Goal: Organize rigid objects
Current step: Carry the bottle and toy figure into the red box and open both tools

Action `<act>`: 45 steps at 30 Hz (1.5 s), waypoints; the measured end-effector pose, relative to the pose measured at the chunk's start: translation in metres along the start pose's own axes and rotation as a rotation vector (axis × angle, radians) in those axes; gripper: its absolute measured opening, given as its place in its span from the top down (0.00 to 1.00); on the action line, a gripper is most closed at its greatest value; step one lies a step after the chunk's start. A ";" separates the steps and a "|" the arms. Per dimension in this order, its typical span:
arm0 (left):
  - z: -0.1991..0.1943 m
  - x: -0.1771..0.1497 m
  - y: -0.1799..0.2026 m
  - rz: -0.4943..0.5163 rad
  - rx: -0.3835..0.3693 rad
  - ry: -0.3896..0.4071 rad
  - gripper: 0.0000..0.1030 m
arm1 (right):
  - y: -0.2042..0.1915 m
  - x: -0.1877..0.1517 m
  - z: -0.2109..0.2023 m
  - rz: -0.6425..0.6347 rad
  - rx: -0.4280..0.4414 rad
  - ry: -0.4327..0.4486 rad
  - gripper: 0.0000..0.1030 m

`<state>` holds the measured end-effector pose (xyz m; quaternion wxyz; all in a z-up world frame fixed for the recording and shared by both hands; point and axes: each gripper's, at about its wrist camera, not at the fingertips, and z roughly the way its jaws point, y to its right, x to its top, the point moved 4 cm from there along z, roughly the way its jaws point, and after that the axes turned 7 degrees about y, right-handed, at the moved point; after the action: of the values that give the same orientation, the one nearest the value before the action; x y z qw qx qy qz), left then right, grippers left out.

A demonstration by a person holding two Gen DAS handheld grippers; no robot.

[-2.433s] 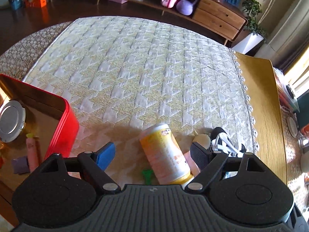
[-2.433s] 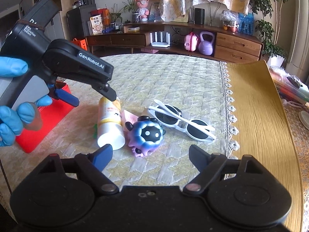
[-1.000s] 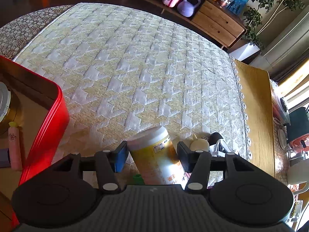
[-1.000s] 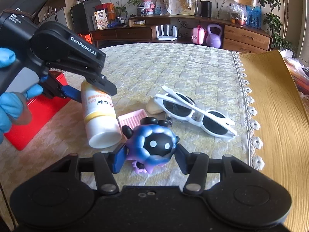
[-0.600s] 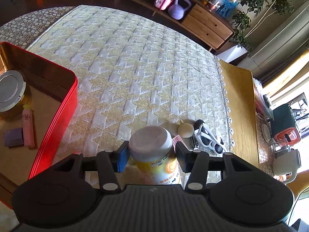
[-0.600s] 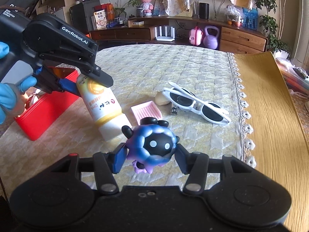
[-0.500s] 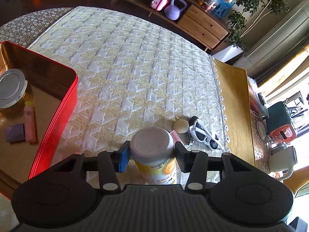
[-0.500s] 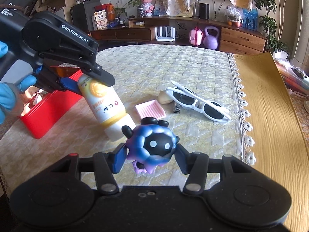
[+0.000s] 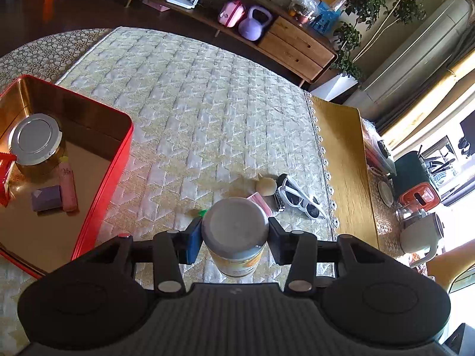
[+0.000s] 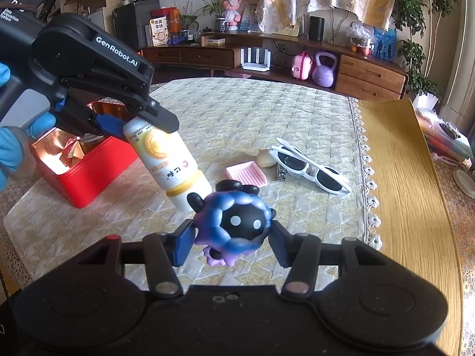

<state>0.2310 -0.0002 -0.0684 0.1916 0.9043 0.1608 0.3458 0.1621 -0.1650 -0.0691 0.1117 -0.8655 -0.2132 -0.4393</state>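
- Gripping the yellow-and-white bottle point(image 9: 235, 231) near its flat end, the left claw point(image 9: 234, 238) is clamped on it; the right wrist view shows the bottle point(image 10: 169, 163) tilted, its capped end hanging down over the quilted desk point(image 10: 267, 112).
- At the start of the sequence that bottle lay flat on the quilt between spread left fingers; now it is off the surface and its flat end faces the left camera.
- Left of the left claw sits the red tin point(image 9: 118, 160), nearer and showing more of its inside than before, with a silver-lidded jar point(image 9: 35, 139), a pink tube point(image 9: 69, 190) and a small purple block point(image 9: 47, 198) in it.
- The right claw point(image 10: 233, 241) is clamped on the blue-purple round toy point(image 10: 234, 225), which earlier stood on the quilt ahead of open fingers.
- Ahead of the right claw, still on the quilt, lie the pink ridged dish point(image 10: 246, 173), a beige pebble point(image 10: 265, 158), a small metal clipper point(image 10: 281, 174) and the white sunglasses point(image 10: 308, 164), the clipper touching the sunglasses' frame.
- A small green object point(image 9: 203, 212) shows just ahead of the left claw's blue pad.
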 end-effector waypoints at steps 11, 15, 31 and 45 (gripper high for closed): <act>-0.058 0.029 -0.023 0.041 0.009 0.127 0.57 | -0.039 0.027 -0.006 -0.064 0.045 0.027 0.48; -0.076 0.040 -0.040 0.049 0.026 0.165 0.57 | -0.058 0.040 -0.005 -0.093 0.067 0.042 0.48; -0.098 0.075 -0.137 0.015 0.113 0.227 0.57 | -0.145 0.082 0.041 -0.224 0.174 0.045 0.48; -0.082 0.096 -0.186 -0.018 0.168 0.315 0.57 | -0.183 0.084 0.104 -0.296 0.166 -0.036 0.48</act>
<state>0.2138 0.2220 -0.0430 0.0908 0.8504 0.2250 0.4668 0.1948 0.0587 -0.0608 0.1130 -0.8202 -0.3759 -0.4162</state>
